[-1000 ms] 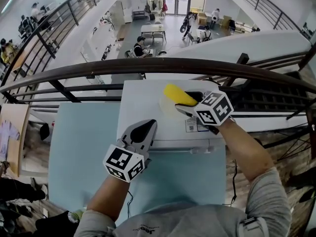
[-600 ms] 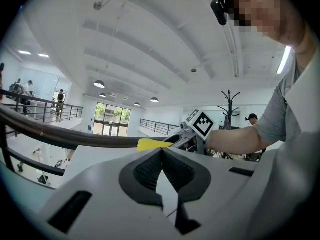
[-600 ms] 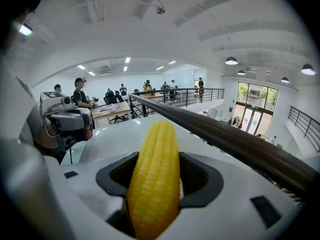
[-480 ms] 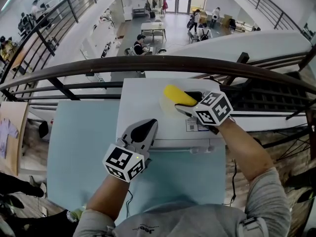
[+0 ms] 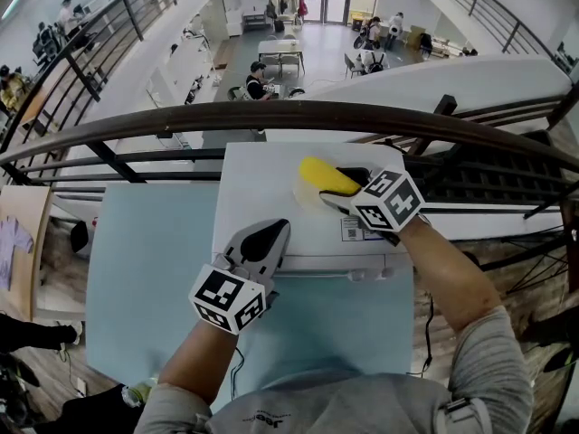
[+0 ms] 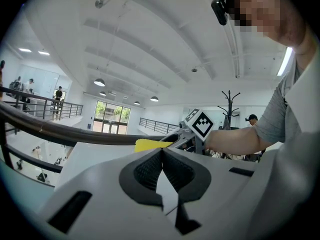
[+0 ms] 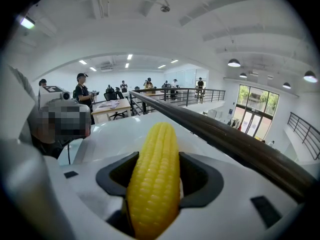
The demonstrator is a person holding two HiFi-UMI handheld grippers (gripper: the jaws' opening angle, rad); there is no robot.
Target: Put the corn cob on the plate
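Observation:
My right gripper (image 5: pixel 346 190) is shut on a yellow corn cob (image 5: pixel 326 174). The cob sticks out forward past the jaws and hangs over a white plate (image 5: pixel 302 197) that barely stands out against the white top. In the right gripper view the cob (image 7: pixel 155 179) fills the gap between the dark pads, with the plate's rim (image 7: pixel 107 136) below it. My left gripper (image 5: pixel 269 235) rests lower left, near the white top's front edge. Its jaws (image 6: pixel 161 156) are shut with nothing in them. From there the cob (image 6: pixel 149 144) and the right gripper's marker cube (image 6: pixel 200 124) show ahead.
A dark curved handrail (image 5: pixel 289 116) runs just behind the white raised top (image 5: pixel 253 174), with a drop to a lower floor beyond. A pale blue table surface (image 5: pixel 145 278) spreads around and below the white top. A label sticker (image 5: pixel 350 231) lies near the right gripper.

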